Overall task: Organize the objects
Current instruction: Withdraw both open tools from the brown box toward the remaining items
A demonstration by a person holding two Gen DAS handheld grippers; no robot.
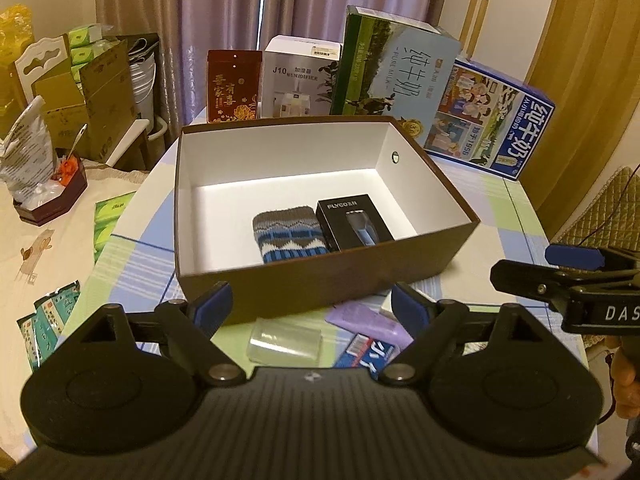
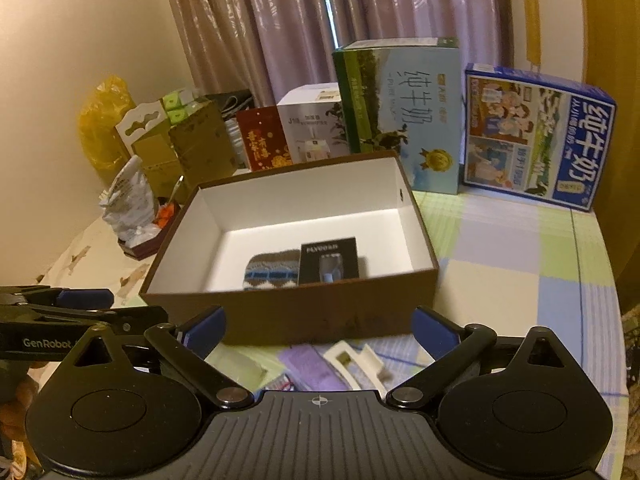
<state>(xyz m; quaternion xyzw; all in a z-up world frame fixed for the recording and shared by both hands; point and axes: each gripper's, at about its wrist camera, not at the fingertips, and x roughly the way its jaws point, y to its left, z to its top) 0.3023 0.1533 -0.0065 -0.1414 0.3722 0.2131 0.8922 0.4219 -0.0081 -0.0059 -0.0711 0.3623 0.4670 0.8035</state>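
Note:
A brown open box (image 1: 320, 284) (image 2: 288, 316) with a white inside stands in the middle of the table. In it lie a knitted grey-and-blue pouch (image 1: 290, 236) (image 2: 272, 272) and a black boxed trimmer (image 1: 354, 224) (image 2: 328, 260). In front of the box lie a clear plastic case (image 1: 284, 340), a purple packet (image 1: 368, 320) (image 2: 310, 368), a blue-and-red tube (image 1: 366, 350) and a white clip (image 2: 356, 360). My left gripper (image 1: 312, 308) is open above these items, holding nothing. My right gripper (image 2: 320, 326) is open too, just before the box's near wall.
Several upright cartons line the table's back: a red box (image 1: 234, 86), a humidifier box (image 1: 300, 76), a pale milk carton (image 1: 400, 76) and a blue milk carton (image 1: 492, 116). Left, a bag in a dark tray (image 1: 44, 188) and green packets (image 1: 108, 224) lie about.

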